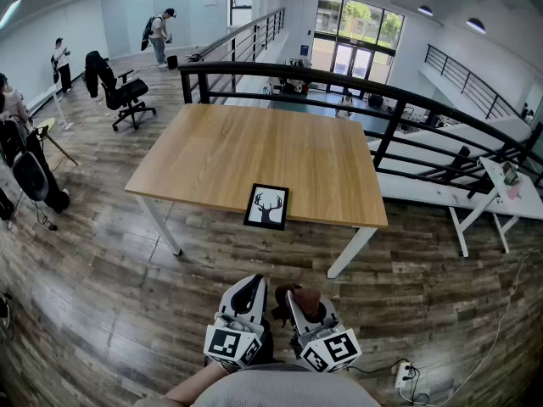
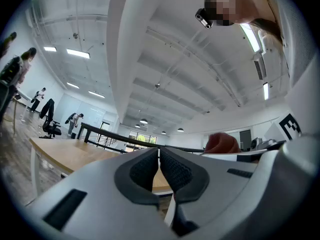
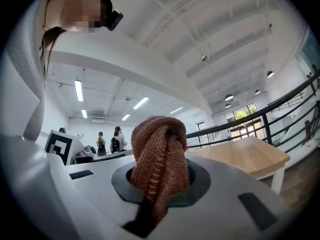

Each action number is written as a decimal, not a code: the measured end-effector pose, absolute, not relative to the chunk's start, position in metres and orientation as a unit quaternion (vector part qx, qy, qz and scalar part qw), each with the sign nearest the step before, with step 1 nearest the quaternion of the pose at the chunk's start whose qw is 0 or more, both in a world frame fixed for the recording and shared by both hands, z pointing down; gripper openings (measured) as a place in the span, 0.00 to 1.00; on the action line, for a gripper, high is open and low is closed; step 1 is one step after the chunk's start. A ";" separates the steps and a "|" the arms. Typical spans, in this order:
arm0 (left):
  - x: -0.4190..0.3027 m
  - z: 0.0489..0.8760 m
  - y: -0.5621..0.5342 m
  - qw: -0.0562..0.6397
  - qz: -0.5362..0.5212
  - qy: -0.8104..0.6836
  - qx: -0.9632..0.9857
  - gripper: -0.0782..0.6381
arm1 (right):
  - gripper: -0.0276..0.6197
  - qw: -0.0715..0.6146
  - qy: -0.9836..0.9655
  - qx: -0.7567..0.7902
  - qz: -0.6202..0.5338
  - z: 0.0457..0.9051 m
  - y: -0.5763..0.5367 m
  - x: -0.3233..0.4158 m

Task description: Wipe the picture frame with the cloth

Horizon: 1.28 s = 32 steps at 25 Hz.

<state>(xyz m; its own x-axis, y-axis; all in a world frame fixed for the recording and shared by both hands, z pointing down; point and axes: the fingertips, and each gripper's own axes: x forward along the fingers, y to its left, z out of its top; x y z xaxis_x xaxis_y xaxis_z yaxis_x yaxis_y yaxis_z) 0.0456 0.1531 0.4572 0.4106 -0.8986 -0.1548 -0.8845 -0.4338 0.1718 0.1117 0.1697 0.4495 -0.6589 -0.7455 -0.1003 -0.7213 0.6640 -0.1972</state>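
Lying on one table (image 1: 212,155), one picture frame (image 1: 266,207), left gripper (image 2: 159,159) fingers closed empty, right gripper (image 3: 161,181) fingers clamping one cloth (image 3: 159,146)

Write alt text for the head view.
A black picture frame with a deer print lies flat near the closest edge of a wooden table. Short of it, the right tongs grip a brown cloth; the left tongs are shut, empty.

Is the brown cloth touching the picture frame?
Apart. The head view shows the cloth in the right tongs, with floor between it and the frame.
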 end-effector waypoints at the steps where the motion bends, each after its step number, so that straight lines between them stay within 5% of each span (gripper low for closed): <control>1: 0.043 0.457 0.146 0.034 -0.111 -0.533 0.838 0.12 | 0.11 0.086 0.908 -0.404 -0.067 0.448 0.164 0.110; 32: -0.035 0.472 -0.210 0.089 -0.038 -0.465 0.880 0.14 | 0.11 0.088 0.894 -0.437 -0.046 0.430 -0.183 0.013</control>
